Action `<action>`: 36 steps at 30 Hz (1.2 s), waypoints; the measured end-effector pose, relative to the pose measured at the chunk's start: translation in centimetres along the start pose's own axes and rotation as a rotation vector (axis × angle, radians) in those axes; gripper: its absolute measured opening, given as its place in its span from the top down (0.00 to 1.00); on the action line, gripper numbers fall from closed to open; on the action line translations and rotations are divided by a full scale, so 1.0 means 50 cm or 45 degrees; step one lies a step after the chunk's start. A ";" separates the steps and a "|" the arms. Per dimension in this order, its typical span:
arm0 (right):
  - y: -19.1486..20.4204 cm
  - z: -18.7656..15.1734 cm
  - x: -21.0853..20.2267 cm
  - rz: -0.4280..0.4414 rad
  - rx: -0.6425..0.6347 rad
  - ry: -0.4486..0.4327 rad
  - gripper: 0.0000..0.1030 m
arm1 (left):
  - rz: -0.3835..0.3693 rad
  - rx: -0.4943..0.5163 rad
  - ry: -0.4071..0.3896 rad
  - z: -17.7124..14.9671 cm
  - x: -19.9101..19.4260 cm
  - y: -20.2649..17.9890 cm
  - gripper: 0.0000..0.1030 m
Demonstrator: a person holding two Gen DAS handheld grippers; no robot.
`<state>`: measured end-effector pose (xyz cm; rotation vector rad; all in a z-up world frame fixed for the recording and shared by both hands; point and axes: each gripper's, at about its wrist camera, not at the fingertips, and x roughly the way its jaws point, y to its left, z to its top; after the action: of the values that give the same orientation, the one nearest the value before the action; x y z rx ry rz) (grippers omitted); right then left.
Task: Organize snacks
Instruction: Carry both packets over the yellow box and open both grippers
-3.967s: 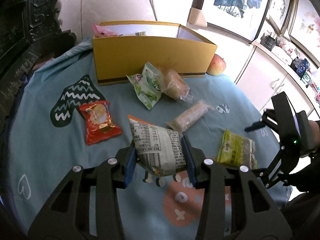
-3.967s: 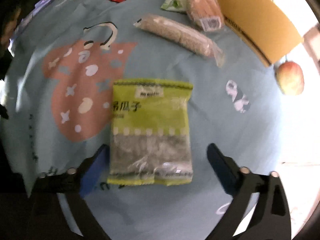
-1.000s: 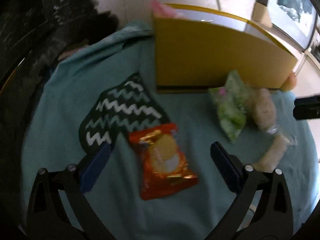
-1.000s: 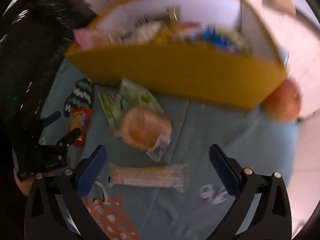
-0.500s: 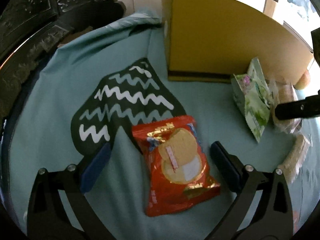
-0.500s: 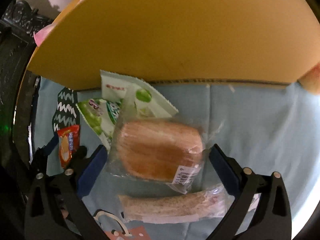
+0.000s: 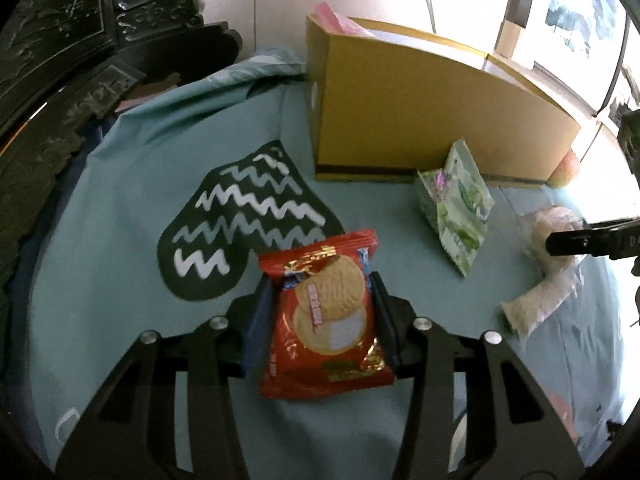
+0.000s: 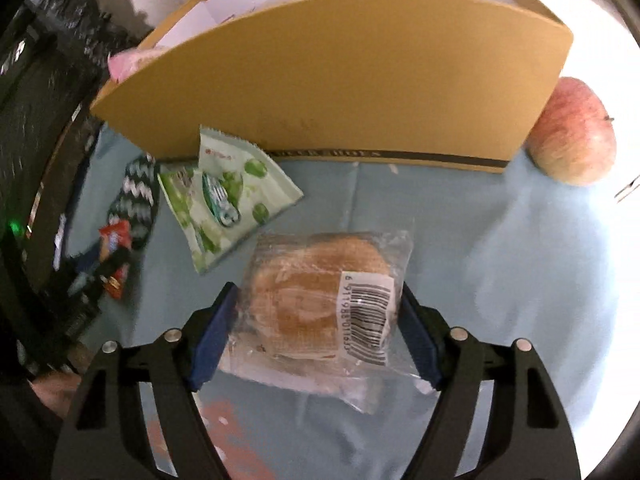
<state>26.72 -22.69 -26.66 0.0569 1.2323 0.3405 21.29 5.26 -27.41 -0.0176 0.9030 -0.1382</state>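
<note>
A: Your left claw (image 7: 320, 312) is closing around the red foil biscuit packet (image 7: 324, 320). The packet lies flat on the teal printed cloth (image 7: 120, 220) covering the desk, and both blue pads sit right against its long edges.

B: And your right claw (image 8: 316, 332) is closing too, with the clear-wrapped round bread bun (image 8: 316, 296) between its pads. The left pad meets the wrapper; the right pad is at the barcode label's side. The bun rests on the cloth.

A: Where is everything else?

B: The yellow cardboard box (image 8: 340, 72) stands upright at the far side of the desk, with some packets visible inside over its rim. The pale green sweets bag (image 8: 228, 196) lies just in front of the box, its top corner against the box wall, just beside the bun.

A: From your left camera, a long clear-wrapped cereal bar (image 7: 536, 304) lies at the right, near the bun and well apart from the biscuit packet.

B: A red-yellow apple (image 8: 572, 132) sits at the box's right end, touching or almost touching its corner; I cannot tell which.
</note>
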 end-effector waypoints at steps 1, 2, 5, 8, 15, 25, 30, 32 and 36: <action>0.000 -0.002 0.000 -0.031 -0.027 0.003 0.25 | -0.011 0.004 0.006 -0.004 -0.003 -0.001 0.54; -0.004 -0.007 0.003 -0.075 -0.065 0.013 0.25 | -0.021 0.010 0.015 -0.008 -0.006 -0.003 0.54; -0.023 -0.014 0.014 -0.133 -0.091 0.045 0.14 | -0.068 0.059 0.021 -0.016 -0.015 -0.030 0.54; -0.045 -0.020 0.027 -0.155 -0.078 0.071 0.01 | -0.092 0.122 0.058 -0.026 -0.006 -0.070 0.52; -0.016 -0.035 0.039 -0.241 -0.153 0.026 0.16 | -0.015 0.120 0.101 -0.049 0.031 -0.088 0.18; 0.015 -0.037 0.009 -0.036 -0.201 0.031 0.35 | -0.090 0.163 0.032 -0.038 -0.010 -0.082 0.57; 0.001 -0.044 -0.055 0.038 -0.124 -0.033 0.35 | -0.111 0.169 -0.074 -0.020 -0.067 -0.092 0.57; -0.007 -0.053 -0.076 0.053 -0.103 -0.052 0.35 | -0.111 0.176 -0.111 -0.014 -0.090 -0.093 0.57; -0.027 -0.061 -0.132 0.068 -0.072 -0.107 0.35 | -0.118 0.152 -0.152 -0.005 -0.126 -0.089 0.57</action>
<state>22.28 -26.27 -21.98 0.0549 1.1389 0.4159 16.74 1.67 -22.32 0.0431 0.7735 -0.2750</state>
